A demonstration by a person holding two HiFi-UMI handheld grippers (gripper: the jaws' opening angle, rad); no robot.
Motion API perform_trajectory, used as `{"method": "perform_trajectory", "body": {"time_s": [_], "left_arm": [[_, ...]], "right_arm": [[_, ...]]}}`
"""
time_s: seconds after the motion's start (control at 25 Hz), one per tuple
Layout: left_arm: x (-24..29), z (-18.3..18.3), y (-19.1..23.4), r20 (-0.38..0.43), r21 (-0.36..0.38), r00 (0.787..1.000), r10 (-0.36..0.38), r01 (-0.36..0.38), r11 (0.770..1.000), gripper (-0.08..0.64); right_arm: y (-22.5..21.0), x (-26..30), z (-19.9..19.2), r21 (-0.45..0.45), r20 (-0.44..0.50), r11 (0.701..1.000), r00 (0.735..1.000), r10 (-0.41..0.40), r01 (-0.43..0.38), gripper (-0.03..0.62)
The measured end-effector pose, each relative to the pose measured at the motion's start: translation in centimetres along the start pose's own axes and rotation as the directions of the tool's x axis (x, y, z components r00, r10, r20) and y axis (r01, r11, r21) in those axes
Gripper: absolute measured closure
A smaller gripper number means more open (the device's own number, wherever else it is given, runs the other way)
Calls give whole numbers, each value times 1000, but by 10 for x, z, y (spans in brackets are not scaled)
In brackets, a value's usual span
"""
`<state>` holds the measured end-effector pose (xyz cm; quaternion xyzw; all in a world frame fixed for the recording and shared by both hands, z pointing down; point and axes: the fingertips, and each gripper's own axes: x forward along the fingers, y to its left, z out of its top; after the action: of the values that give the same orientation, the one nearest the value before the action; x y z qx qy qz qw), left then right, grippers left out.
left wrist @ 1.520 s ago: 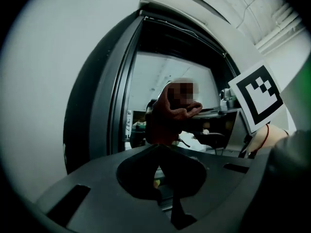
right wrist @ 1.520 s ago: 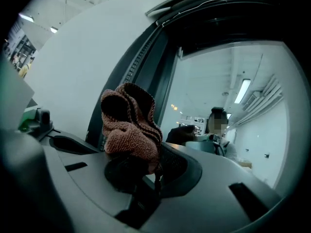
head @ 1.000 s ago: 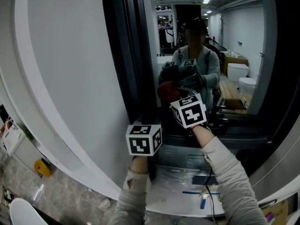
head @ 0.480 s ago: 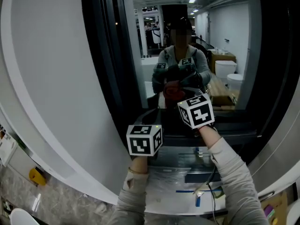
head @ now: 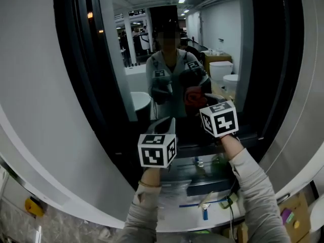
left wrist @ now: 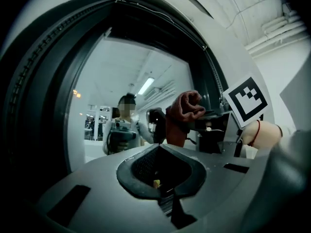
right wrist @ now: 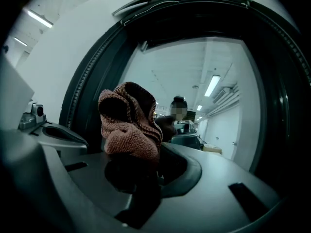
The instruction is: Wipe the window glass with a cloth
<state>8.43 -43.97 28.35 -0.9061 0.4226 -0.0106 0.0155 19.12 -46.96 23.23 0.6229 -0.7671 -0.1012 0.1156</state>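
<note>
While clamping cloth (right wrist: 130, 125) in right gripper (right wrist: 140, 166), left gripper (left wrist: 163, 191) closed empty, poised before glass (right wrist: 214, 72). Next: press flat, sweep.

Cloth (right wrist: 129, 125): red-brown knit, bunched in a wad, clamped in right gripper (right wrist: 136, 178) jaws, sticking up past them. Window glass (head: 131, 44): upright pane, dark frame, v. reflective, mirrors the cloth. Cloth close to pane; contact prob, can't confirm.

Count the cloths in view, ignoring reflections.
1. The reddish-brown cloth is clamped in the right gripper, held up before the window glass. The red shape in the glass is its reflection; no other cloth shows.
</note>
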Motion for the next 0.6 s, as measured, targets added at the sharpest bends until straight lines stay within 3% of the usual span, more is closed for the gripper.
{"method": "perform_trajectory", "body": {"time_s": [0.32, 0.6], "left_arm": [[34, 1, -60, -5, 9, 995, -103, 103, 995, 557], [54, -2, -99, -11, 3, 985, -172, 172, 985, 557]], "right_arm": [[-78, -37, -30, 30, -45, 990, 990, -136, 137, 549], [-142, -67, -56, 63, -96, 965, 964, -249, 256, 549]]}}
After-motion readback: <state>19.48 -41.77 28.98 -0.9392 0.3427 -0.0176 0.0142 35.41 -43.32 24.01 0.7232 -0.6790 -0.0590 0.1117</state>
